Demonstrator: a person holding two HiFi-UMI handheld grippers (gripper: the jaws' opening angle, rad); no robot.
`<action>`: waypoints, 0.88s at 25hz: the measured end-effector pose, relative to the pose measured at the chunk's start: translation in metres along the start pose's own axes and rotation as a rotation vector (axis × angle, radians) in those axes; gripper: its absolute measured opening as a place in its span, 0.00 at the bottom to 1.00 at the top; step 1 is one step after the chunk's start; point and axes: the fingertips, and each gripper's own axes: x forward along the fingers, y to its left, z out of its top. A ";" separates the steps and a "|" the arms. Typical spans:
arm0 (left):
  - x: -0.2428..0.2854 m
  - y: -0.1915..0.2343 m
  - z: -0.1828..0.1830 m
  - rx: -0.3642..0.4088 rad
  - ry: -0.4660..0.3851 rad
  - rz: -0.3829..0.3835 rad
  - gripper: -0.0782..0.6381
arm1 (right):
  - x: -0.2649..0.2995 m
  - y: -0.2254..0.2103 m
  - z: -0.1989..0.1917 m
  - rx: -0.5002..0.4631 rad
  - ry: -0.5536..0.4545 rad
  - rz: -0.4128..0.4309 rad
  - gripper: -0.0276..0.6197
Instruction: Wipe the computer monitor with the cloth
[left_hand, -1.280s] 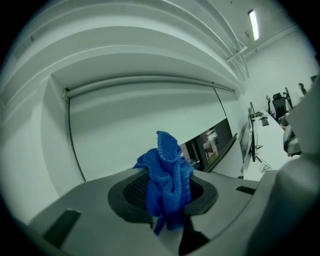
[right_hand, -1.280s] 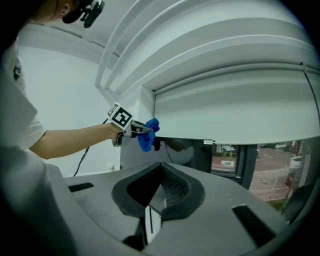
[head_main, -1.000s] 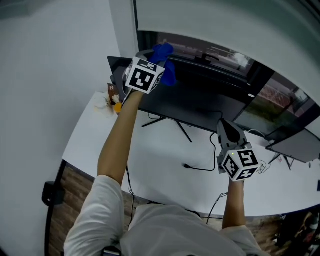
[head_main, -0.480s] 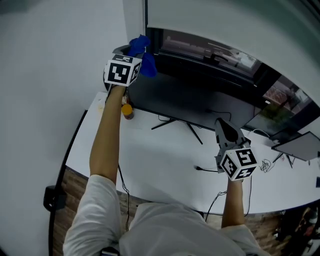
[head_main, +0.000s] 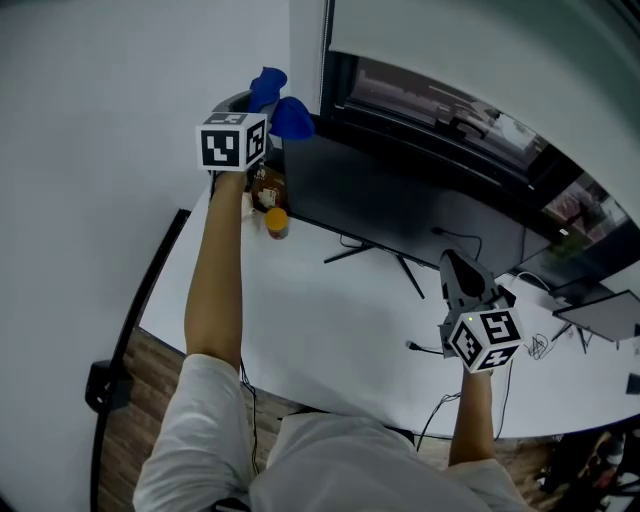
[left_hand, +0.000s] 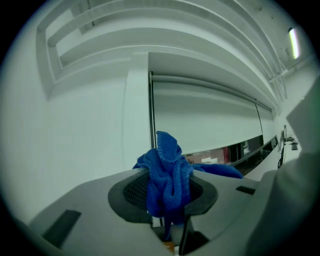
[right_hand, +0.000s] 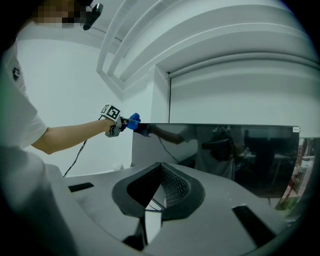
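A blue cloth (head_main: 292, 118) is bunched between the jaws of my left gripper (head_main: 266, 112), which is raised at the top left corner of the black monitor (head_main: 400, 215). In the left gripper view the cloth (left_hand: 168, 172) fills the gap in the left gripper (left_hand: 169, 202) and hides the screen. My right gripper (head_main: 462, 280) hangs low in front of the monitor's right part, shut and holding nothing. In the right gripper view, the right gripper (right_hand: 161, 174) faces the dark screen (right_hand: 230, 155), and the left gripper (right_hand: 123, 125) with the cloth (right_hand: 134, 121) touches the screen's upper left corner.
The monitor's thin stand legs (head_main: 372, 256) rest on a white desk (head_main: 300, 320). A small bottle with an orange cap (head_main: 276, 222) stands by the monitor's left end. A black cable (head_main: 428, 349) lies near the right gripper. A second screen (head_main: 603, 312) sits far right. A white wall is at left.
My left gripper has carried the cloth leftward along the monitor's top edge to its left corner. The right gripper has stayed almost where it was.
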 end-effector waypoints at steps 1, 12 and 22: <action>-0.001 0.002 -0.007 0.000 0.006 0.004 0.30 | 0.004 0.002 -0.001 -0.001 0.007 0.007 0.06; -0.003 0.009 -0.053 -0.233 -0.091 -0.019 0.29 | 0.029 0.017 -0.031 -0.018 0.086 0.063 0.06; 0.004 -0.014 -0.124 -0.120 0.069 0.008 0.29 | 0.031 0.021 -0.047 -0.020 0.123 0.086 0.06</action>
